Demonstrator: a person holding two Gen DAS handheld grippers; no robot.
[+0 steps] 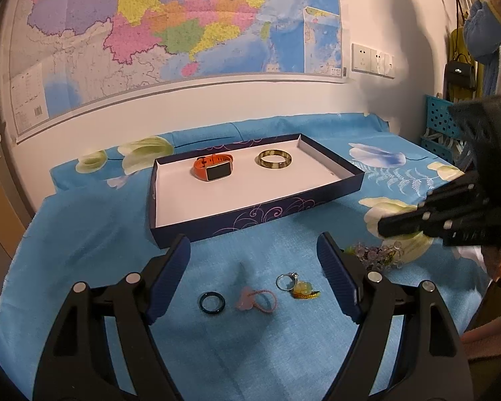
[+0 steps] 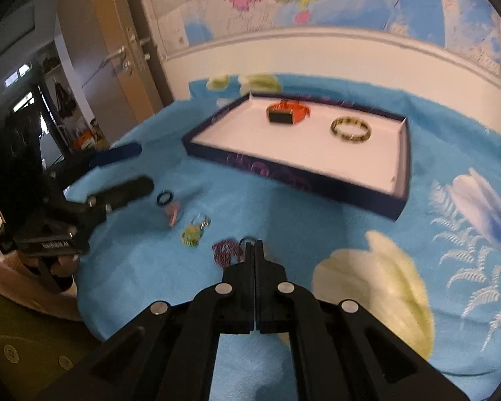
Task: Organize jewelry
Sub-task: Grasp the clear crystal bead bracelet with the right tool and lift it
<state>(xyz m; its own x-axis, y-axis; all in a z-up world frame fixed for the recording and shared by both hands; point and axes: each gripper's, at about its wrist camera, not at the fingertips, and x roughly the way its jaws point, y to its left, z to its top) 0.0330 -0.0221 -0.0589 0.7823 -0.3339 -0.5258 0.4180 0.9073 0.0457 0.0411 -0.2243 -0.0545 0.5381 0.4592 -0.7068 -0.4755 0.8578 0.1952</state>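
Note:
A dark blue tray [image 1: 250, 222] with a white floor holds an orange watch [image 1: 213, 167] and an olive bangle [image 1: 273, 159]. It also shows in the right wrist view [image 2: 400, 200] with the watch [image 2: 289, 112] and the bangle [image 2: 350, 129]. On the blue cloth lie a dark ring [image 1: 211, 303], a pink hair tie [image 1: 257, 300], a silver ring with a yellow charm [image 1: 297, 285] and a beaded bracelet [image 1: 379, 254]. My left gripper [image 1: 253, 260] is open above the small pieces. My right gripper [image 2: 254, 245] is shut beside the beaded bracelet [image 2: 225, 250]; I cannot tell whether it grips it.
A flowered blue cloth [image 1: 83, 267] covers the table. A map [image 1: 183, 16] hangs on the wall behind. A wooden door [image 2: 117, 50] stands at the left. A blue crate [image 1: 441, 120] and hanging clothes are at the right.

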